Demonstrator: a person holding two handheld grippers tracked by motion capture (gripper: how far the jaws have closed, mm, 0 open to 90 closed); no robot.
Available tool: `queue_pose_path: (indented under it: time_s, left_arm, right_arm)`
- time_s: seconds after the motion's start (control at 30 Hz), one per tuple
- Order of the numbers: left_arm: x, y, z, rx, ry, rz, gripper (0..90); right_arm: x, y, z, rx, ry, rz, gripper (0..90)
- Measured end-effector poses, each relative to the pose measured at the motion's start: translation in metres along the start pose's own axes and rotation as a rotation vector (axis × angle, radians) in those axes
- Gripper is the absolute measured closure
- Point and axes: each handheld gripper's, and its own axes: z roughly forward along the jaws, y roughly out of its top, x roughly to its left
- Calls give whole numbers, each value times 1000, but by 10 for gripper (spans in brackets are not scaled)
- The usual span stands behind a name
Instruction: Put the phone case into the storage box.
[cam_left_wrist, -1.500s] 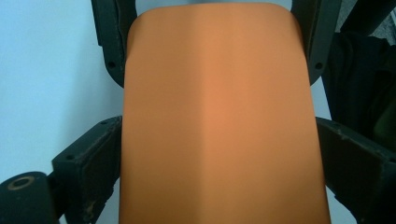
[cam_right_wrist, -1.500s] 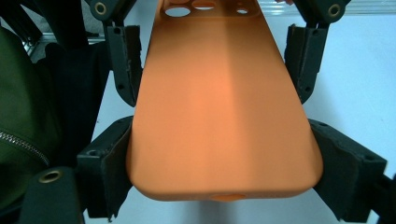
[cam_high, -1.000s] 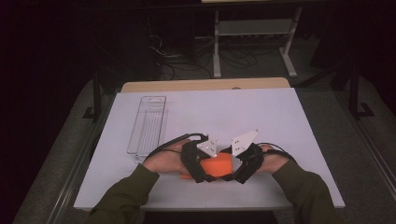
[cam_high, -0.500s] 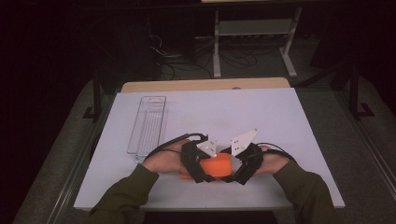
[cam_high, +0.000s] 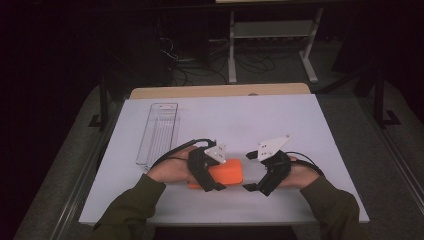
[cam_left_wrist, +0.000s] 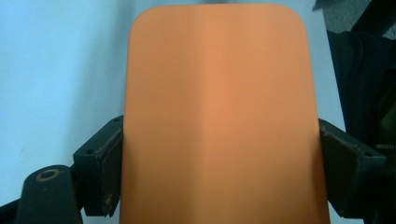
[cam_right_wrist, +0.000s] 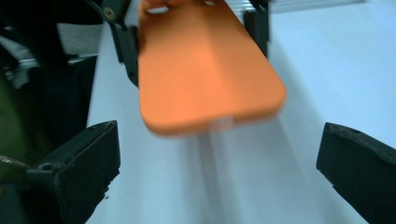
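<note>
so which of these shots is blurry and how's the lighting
Right gripper view: the orange case is soft, smeared at its near edge, and its fingers are slightly blurred. Left gripper view: sharp, evenly lit, the case filling the frame. High view: bright white table, the room behind very dark.

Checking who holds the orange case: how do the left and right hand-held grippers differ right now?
The left hand-held gripper is shut on the orange case, pads on both edges; the right hand-held gripper stands open, its jaws having just widened, nothing between them. The left one is over the case; the right one sits apart beside its free end. Both hover low over the white table.
</note>
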Motion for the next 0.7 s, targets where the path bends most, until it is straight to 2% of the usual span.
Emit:
queue_pose_path:
  time_s: [0.07,0.23,0.33,0.37,0.47,0.57,0.6,0.7]
  left_arm:
    - [2,-2,-4,-5,11,-12,153]
    - [8,-6,-10,-13,28,-36,153]
    - [12,-9,-13,-12,39,-50,153]
    - [12,-9,-13,-10,43,-56,152]
    - [14,-10,-14,-7,61,-80,153]
    - [16,-11,-14,-5,77,-99,153]
    - [17,-11,-14,-2,80,-101,153]
    - [18,-12,-16,-16,88,-113,153]
  right_arm:
    - [0,-5,-4,-1,-27,22,0]
    - [2,-14,-8,-1,-61,62,0]
    - [4,-20,-8,-14,-84,99,0]
    - [7,-22,-8,-26,-89,132,0]
    - [7,-29,-9,-45,-134,163,0]
    - [8,-38,-9,-39,-209,217,0]
    - [8,-41,-9,-30,-254,239,0]
    - [10,-48,-9,-23,-329,296,0]
